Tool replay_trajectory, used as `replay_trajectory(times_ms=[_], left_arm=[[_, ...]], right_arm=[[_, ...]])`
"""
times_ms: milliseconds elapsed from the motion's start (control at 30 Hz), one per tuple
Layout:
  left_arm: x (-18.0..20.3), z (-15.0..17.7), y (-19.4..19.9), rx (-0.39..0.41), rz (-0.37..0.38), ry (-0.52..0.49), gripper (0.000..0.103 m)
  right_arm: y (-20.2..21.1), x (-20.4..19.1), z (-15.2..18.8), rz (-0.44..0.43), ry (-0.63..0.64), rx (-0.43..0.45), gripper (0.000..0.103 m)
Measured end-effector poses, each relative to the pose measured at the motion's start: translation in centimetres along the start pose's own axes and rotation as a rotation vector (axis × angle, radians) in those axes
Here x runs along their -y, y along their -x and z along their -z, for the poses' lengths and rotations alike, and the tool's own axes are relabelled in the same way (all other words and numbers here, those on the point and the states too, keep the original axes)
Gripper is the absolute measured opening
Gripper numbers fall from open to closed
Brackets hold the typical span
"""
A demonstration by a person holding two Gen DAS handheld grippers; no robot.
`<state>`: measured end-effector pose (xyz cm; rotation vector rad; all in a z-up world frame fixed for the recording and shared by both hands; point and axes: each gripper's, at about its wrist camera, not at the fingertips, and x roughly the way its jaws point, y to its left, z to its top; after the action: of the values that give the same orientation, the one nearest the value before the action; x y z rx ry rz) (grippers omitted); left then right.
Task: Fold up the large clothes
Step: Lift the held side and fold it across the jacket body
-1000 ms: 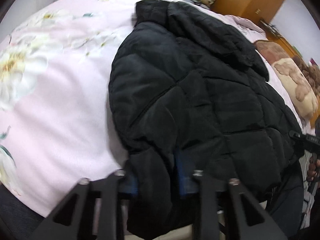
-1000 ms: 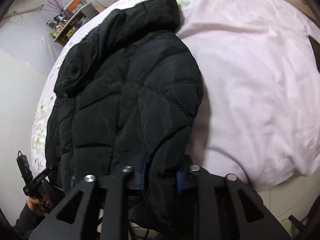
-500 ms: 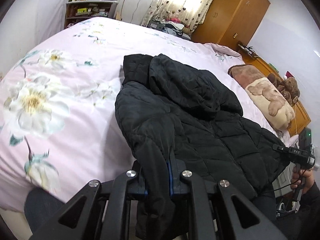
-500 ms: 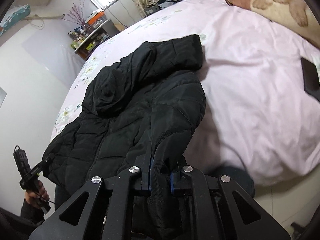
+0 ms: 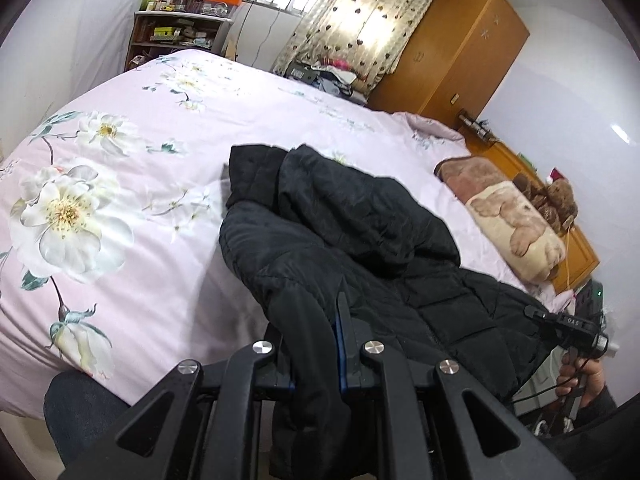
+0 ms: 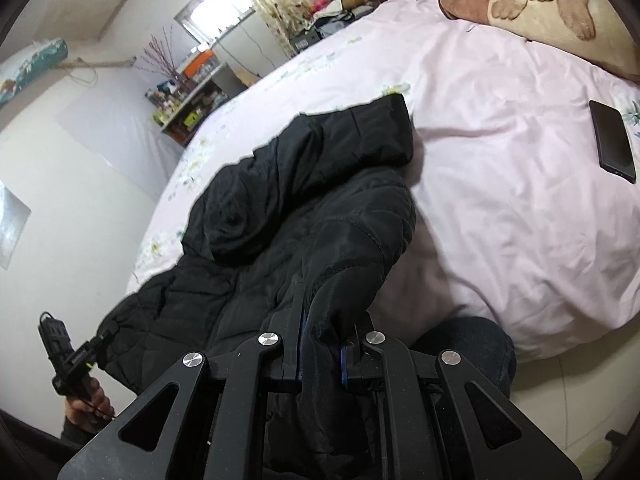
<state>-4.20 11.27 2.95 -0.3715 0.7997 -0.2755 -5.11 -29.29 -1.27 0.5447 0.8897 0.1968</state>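
Note:
A black puffer jacket (image 5: 360, 240) with a hood lies on the pink floral bed (image 5: 120, 200), its lower part hanging over the near edge. My left gripper (image 5: 316, 344) is shut on the jacket's left bottom corner, which drapes down between the fingers. My right gripper (image 6: 320, 344) is shut on the jacket's (image 6: 304, 208) right bottom corner at the bed's (image 6: 500, 160) near edge. The right gripper also shows at the far right of the left wrist view (image 5: 568, 324), and the left gripper at the lower left of the right wrist view (image 6: 68, 356).
A brown and cream pillow (image 5: 508, 212) lies at the bed's right. A dark phone (image 6: 612, 140) lies on the bedspread, right of the jacket. A shelf (image 5: 176, 36), a curtain and a wooden wardrobe (image 5: 452, 48) stand beyond the bed. My legs (image 6: 472, 344) are against the bed's edge.
Both grippers have closed tighter on the jacket's bottom corners and pulled back and up from the bed. The jacket has slid toward the near edge.

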Motion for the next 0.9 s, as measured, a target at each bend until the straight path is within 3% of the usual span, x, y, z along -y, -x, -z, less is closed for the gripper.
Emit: replay_trajectory(times_ms=[233,500,767,900], left_arm=[[-0.8,-3.9,-0.7,0.065,0.038,0.063,0.014],[-2.1,-12.2,-5.1,0.127,0.055,0.135,0.014],[-4.1,-19.8,-15.9,0.037,0.001,0.166,0.015],[-5.7,-20.7,-22.3,-0.05,-0.06,0.188,0.015]], right_arm=[[0.4,-0.4,-3.6,-0.078,-0.038,0.081,0.012],[-2.4,-2.4,-12.1,-0.129,-0.059,0.138,0.012],[-11.4,-0.7,-20.3,-0.078,-0.143,0.044,0.015],[-17.4,1.7,-22.6,-0.026,-0.198,-0.039,0.019]])
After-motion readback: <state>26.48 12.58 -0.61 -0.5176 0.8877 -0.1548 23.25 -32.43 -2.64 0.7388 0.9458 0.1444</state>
